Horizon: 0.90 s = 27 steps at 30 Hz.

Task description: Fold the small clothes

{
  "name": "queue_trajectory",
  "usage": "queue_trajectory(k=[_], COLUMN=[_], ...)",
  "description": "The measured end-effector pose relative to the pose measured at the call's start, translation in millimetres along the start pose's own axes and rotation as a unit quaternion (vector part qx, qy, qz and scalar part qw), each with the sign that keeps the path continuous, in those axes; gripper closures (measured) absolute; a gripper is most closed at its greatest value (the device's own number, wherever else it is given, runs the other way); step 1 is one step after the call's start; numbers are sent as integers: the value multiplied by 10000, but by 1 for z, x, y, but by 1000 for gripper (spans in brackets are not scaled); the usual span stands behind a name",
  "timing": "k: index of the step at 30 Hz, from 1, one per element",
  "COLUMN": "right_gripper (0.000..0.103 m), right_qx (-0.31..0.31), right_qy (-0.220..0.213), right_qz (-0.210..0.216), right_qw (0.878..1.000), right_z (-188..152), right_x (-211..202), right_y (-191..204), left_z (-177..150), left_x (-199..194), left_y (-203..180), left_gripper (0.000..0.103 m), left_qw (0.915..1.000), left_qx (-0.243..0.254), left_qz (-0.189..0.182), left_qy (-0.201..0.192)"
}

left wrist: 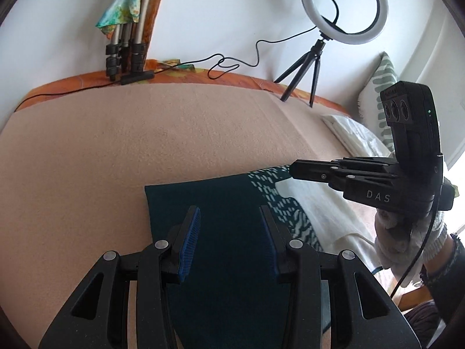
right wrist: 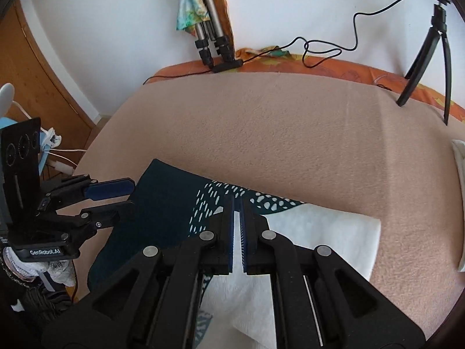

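A dark teal garment (left wrist: 221, 232) (right wrist: 162, 203) with a white-dashed patterned part lies on the beige blanket (left wrist: 130, 145) (right wrist: 290, 131). My left gripper (left wrist: 229, 212) (right wrist: 132, 196) hovers over its plain dark part, jaws apart, and the blue pads (left wrist: 190, 232) do not press on the cloth. My right gripper (left wrist: 292, 170) (right wrist: 237, 200), held by a gloved hand (left wrist: 401, 238), is shut at the garment's patterned edge. That edge rises to its fingertips, pinched between them. A white cloth (left wrist: 325, 212) (right wrist: 319, 232) lies flat under and beside the patterned part.
A ring light on a small tripod (left wrist: 345, 5) (right wrist: 427, 58) stands at the bed's far edge, its cable (left wrist: 232, 64) trailing along the wall. Folded white items (left wrist: 348, 131) (right wrist: 460, 174) and a pillow (left wrist: 380, 87) lie at the right. Tripod legs (left wrist: 125, 58) lean on the wall.
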State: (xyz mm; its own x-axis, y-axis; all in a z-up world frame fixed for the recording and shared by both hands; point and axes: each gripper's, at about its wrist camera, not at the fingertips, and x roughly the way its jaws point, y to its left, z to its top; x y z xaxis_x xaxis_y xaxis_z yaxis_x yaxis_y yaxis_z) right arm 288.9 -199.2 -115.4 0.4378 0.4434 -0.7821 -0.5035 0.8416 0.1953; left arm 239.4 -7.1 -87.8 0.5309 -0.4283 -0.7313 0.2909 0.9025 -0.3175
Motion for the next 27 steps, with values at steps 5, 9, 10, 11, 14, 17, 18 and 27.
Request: queue_trajectory(k=[5,9,10,11,14,17,18,27], right_gripper=[99,99,99,98,82,68,68,63], right_qx=[115,294,359,465,660,967,1074,2510], right_qy=[375,322,317,289,42,-228,-274,-281], right_qz=[-64,85,113,175,243,182,147,106], right_qw=[9992,9990,9988,9983,9975,9949,9937,9675], right_z=[-3,-8,-7,-7,-14,-39,-49,-143], right_x=[33,33,28,20,-20,-64,-78,-131], right_y=[-4,-10,-11,-12,-21,-39,-46,-111], left_z=[-8,-10,-10,-10,-8,-5,-5,-5], left_x=[28,25,21,16,-3,-17,-20,-23], left_y=[9,7,9,10,13,24,28,58], left_gripper=[65,65,65,65,64,54,51,45], left_qw=[9986,9986,9989,9992,9996,9995,9991,9928], left_qx=[-6,179,82,-4,-46,-295,-413,-1151], left_qz=[373,404,358,314,270,107,31,-313], left_qy=[371,297,289,245,73,16,-13,144])
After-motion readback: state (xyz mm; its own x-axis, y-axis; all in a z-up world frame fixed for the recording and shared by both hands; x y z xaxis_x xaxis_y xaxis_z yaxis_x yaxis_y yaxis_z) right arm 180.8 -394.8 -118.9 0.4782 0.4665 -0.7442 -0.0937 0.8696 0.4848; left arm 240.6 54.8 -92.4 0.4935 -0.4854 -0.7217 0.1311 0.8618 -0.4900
